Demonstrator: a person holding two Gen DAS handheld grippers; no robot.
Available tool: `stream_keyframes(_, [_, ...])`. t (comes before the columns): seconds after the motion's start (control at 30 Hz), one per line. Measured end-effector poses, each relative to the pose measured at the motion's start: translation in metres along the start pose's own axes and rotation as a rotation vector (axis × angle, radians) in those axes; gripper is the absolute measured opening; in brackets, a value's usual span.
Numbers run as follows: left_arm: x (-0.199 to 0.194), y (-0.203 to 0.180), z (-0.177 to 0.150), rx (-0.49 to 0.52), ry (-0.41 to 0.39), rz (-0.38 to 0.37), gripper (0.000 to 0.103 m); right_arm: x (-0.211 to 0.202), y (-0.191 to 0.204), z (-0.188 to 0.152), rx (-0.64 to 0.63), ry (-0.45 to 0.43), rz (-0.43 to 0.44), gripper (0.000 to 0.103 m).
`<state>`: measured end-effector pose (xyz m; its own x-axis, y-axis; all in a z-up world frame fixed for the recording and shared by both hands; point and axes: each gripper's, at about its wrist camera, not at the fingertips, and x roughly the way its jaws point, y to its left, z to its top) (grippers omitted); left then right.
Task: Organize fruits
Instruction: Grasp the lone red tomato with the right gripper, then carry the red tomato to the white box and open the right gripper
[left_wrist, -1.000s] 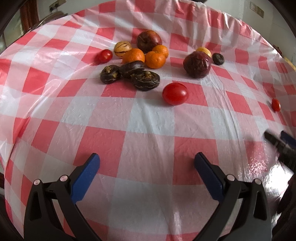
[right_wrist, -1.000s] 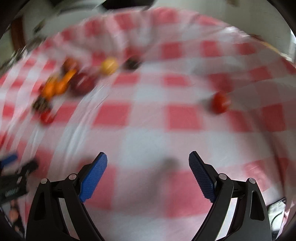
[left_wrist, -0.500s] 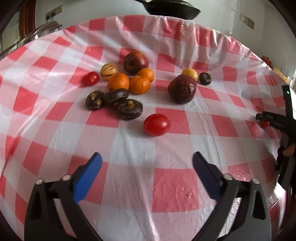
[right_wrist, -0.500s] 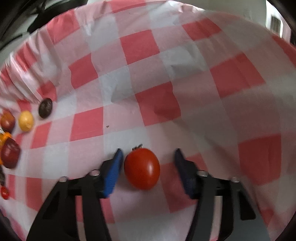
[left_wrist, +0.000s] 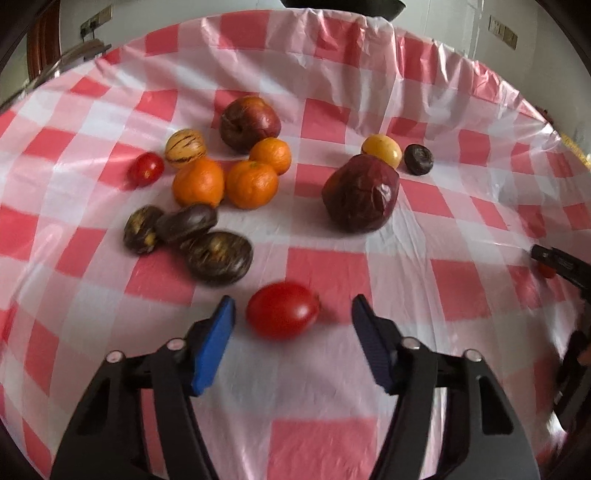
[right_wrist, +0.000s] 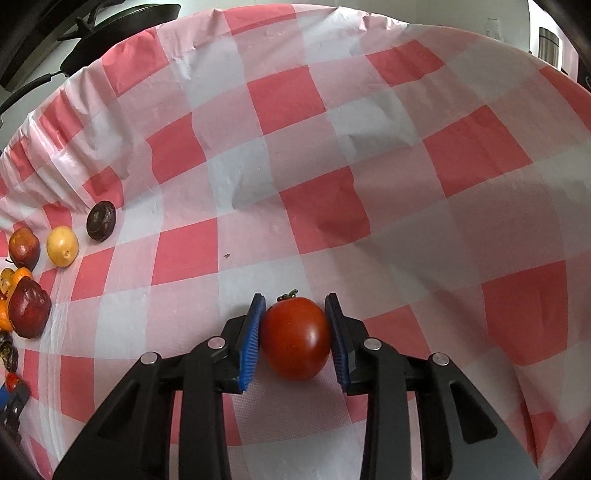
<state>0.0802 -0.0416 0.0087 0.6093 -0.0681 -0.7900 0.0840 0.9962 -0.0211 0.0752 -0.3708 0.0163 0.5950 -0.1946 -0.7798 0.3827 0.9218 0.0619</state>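
L fingers: my left gripper (left_wrist: 291, 328) closing round 1 tomato (left_wrist: 282, 310), pads not touching.
R fingers: my right gripper (right_wrist: 295, 328) clamping 1 stemmed tomato (right_wrist: 295, 338).
Ahead L: 3 oranges (left_wrist: 251, 184).
Room: bare cloth (right_wrist: 332, 147) ahead R.

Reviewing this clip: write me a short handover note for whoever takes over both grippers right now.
Right gripper: shut on a tomato that sits apart from the other fruit on the checked tablecloth; not lifted yet.
Left gripper: jaws have just been closing around a second tomato, but its pads do not press on it yet.
Fruit: three oranges, an apple, a striped yellow fruit, a small tomato and three dark fruits sit in one cluster; a wrinkled dark red fruit, a yellow fruit and a small dark fruit lie nearby.
Done: one tomato gripped.
Left: finish the left grip, then sort both tomatoes.
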Motion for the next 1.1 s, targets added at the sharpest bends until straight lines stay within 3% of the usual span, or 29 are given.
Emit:
stream_keyframes(0.03, [0.003, -0.002, 0.002, 0.007, 0.006, 0.022, 0.041, -0.001, 0.0, 0.0, 0.0, 0.0, 0.0, 0.032])
stream_keyframes(0.07, [0.003, -0.004, 0.001, 0.013, 0.003, 0.026, 0.037, -0.001, 0.0, 0.0, 0.0, 0.001, 0.0, 0.032])
stream_keyframes(0.17, [-0.009, 0.001, -0.007, -0.022, -0.018, -0.032, 0.037, 0.007, -0.005, 0.005, -0.003, 0.0, -0.003, 0.032])
stream_keyframes(0.53, [-0.063, 0.035, -0.056, -0.185, -0.054, -0.056, 0.037, 0.009, 0.015, -0.009, -0.024, 0.012, -0.031, 0.033])
stream_keyframes(0.7, [-0.092, 0.048, -0.086, -0.165, -0.085, 0.009, 0.037, -0.046, 0.06, -0.046, -0.092, -0.029, 0.199, 0.033])
stream_keyframes(0.83, [-0.116, 0.07, -0.11, -0.196, -0.101, 0.042, 0.037, -0.089, 0.115, -0.085, -0.232, -0.029, 0.353, 0.033])
stream_keyframes(1.1, [-0.157, 0.105, -0.164, -0.216, -0.118, 0.092, 0.037, -0.136, 0.162, -0.159, -0.408, 0.0, 0.494, 0.033])
